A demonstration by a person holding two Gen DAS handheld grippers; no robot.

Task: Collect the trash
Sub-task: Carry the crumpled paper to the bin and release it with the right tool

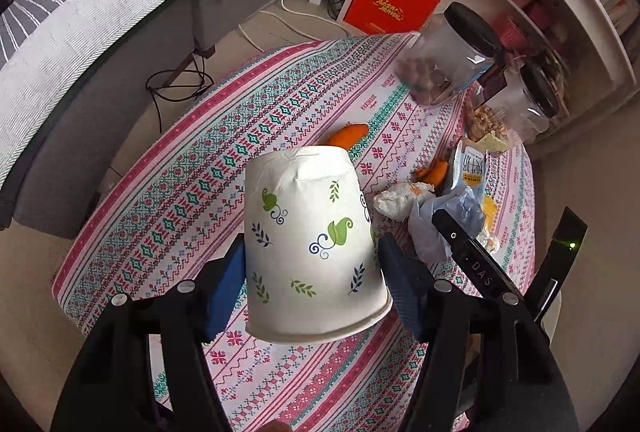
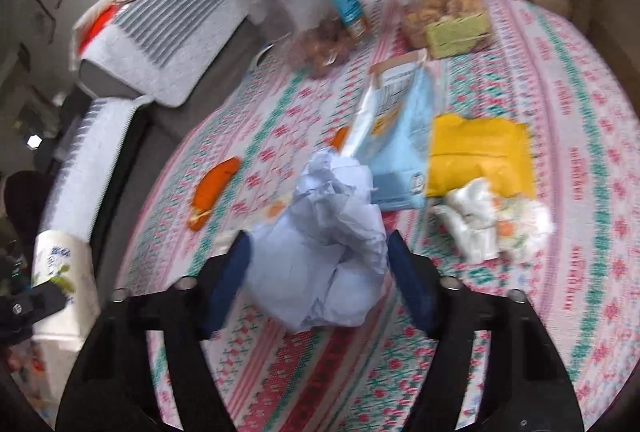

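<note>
Gripping leaf-print paper cup (image 1: 312, 244), left tongs (image 1: 312, 284); "DAS" on right tongs (image 1: 472, 256).

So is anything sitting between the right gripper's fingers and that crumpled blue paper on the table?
Nothing visible. The crumpled blue paper already sits between the right gripper's fingers, which appear to touch its sides. The milk carton and white tissue lie beyond it, clear of the grip.

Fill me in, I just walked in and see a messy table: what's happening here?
A person is clearing trash with two handheld tools. The left tool holds a paper cup above the patterned tablecloth. The right tool sits around a crumpled blue paper wad. Orange peels, a white tissue, a yellow packet and a blue carton lie on the table.
</note>
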